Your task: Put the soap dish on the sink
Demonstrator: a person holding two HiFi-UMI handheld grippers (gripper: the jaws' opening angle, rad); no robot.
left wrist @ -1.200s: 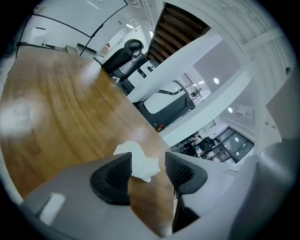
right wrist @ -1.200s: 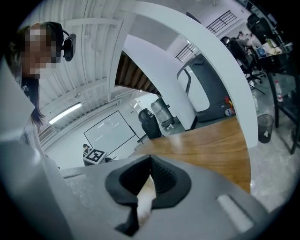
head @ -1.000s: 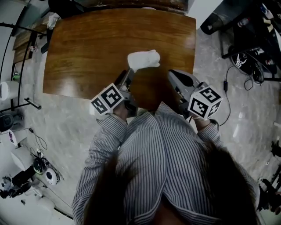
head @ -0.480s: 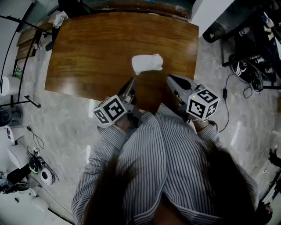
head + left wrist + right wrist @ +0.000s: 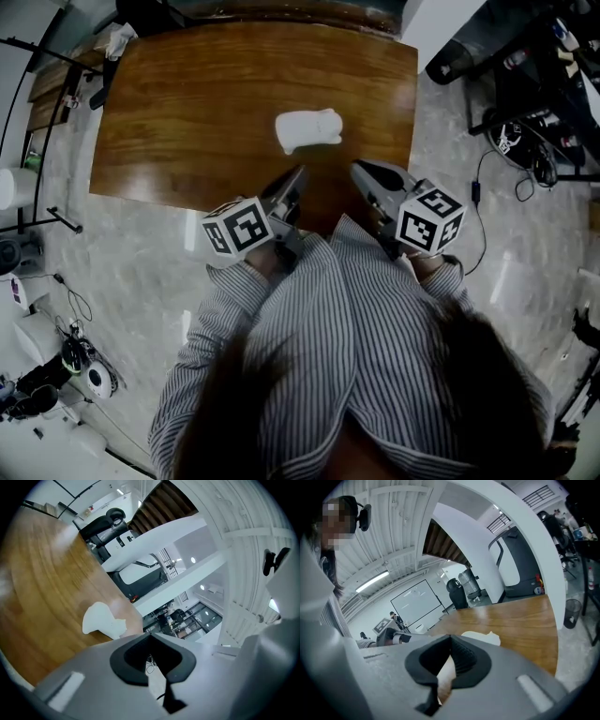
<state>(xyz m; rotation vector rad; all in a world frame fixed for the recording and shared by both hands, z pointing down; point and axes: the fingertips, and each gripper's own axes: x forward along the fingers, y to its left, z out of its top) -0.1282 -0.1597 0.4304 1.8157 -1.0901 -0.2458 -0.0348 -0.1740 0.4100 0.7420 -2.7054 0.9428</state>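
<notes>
The white soap dish [image 5: 307,128] lies flat on the brown wooden table [image 5: 187,94], right of its middle. It shows too in the left gripper view as a soap dish [image 5: 104,619] ahead and left of the jaws, and in the right gripper view as a soap dish [image 5: 480,638] just past the jaws. My left gripper [image 5: 299,174] hangs over the table's near edge, a short way short of the dish, shut and empty. My right gripper [image 5: 357,169] sits beside it, also shut on nothing. No sink is in view.
The person's striped shirt [image 5: 347,347] fills the lower head view. Dark equipment and cables [image 5: 525,122] lie on the marble floor at the right. A metal rack [image 5: 37,112] and small devices stand at the left.
The left gripper has drawn back from the soap dish toward the near table edge, risen a little, and its jaws have closed empty. The dish stays on the table. The right gripper has hardly moved.
</notes>
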